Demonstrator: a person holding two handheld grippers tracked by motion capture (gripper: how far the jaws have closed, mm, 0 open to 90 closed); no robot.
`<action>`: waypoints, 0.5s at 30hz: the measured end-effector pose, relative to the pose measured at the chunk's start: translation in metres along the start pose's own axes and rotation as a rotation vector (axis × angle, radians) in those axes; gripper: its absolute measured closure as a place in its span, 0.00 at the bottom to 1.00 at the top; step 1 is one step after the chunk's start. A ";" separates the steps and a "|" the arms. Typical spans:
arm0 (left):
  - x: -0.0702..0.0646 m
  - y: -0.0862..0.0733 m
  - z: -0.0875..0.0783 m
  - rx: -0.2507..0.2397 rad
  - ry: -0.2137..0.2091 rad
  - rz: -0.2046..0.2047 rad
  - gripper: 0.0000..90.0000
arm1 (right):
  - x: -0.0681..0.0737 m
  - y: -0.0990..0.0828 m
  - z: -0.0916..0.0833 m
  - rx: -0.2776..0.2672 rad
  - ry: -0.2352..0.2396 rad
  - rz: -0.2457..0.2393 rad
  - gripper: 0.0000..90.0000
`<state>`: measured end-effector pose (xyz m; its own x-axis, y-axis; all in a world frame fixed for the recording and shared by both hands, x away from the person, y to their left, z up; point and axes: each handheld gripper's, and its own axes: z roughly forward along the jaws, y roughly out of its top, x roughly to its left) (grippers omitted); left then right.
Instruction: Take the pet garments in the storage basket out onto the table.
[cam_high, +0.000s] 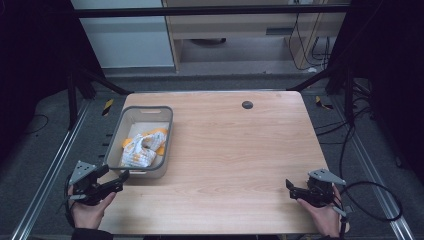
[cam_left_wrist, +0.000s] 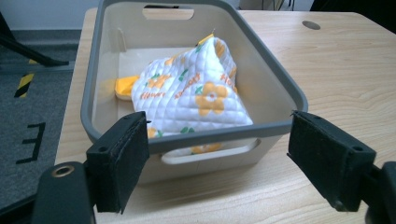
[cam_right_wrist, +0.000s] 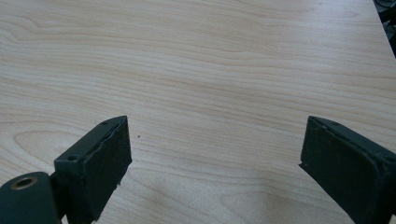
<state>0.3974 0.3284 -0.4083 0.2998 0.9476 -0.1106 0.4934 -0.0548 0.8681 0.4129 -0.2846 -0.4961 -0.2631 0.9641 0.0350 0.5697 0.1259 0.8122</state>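
Note:
A grey plastic bin (cam_high: 165, 142) stands on the left part of the wooden table (cam_high: 235, 145). Inside it lies a crumpled white quilted cloth (cam_high: 142, 150) with orange flowers and green marks. The left gripper view looks into the bin (cam_left_wrist: 275, 79) from its near end, with the cloth (cam_left_wrist: 196, 93) heaped against the near wall. My left gripper (cam_high: 119, 179) is open just in front of the bin's near end, with nothing between its jaws. My right gripper (cam_high: 290, 186) is open low over the near right part of the table, over bare wood (cam_right_wrist: 210, 70).
A small dark round hole (cam_high: 247, 104) sits in the tabletop near the far edge. Metal rails (cam_high: 55, 165) run along the floor on both sides. Cables (cam_high: 372, 200) trail on the right floor. A pale cabinet (cam_high: 240, 30) stands beyond the table.

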 end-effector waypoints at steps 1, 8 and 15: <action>0.000 0.004 -0.001 -0.006 -0.005 0.001 0.22 | -0.001 0.000 0.000 -0.001 -0.002 -0.002 0.10; -0.003 0.018 0.001 -0.016 -0.025 0.024 0.22 | -0.002 -0.001 -0.001 -0.001 -0.009 0.001 0.10; -0.007 0.032 0.008 -0.023 -0.040 0.034 0.22 | -0.002 -0.001 -0.001 -0.008 -0.011 -0.009 0.10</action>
<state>0.4178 0.3180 -0.3831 0.3492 0.9318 -0.0994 0.4633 -0.0795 0.8826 0.4118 -0.2869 -0.4966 -0.2591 0.9656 0.0213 0.5610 0.1324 0.8172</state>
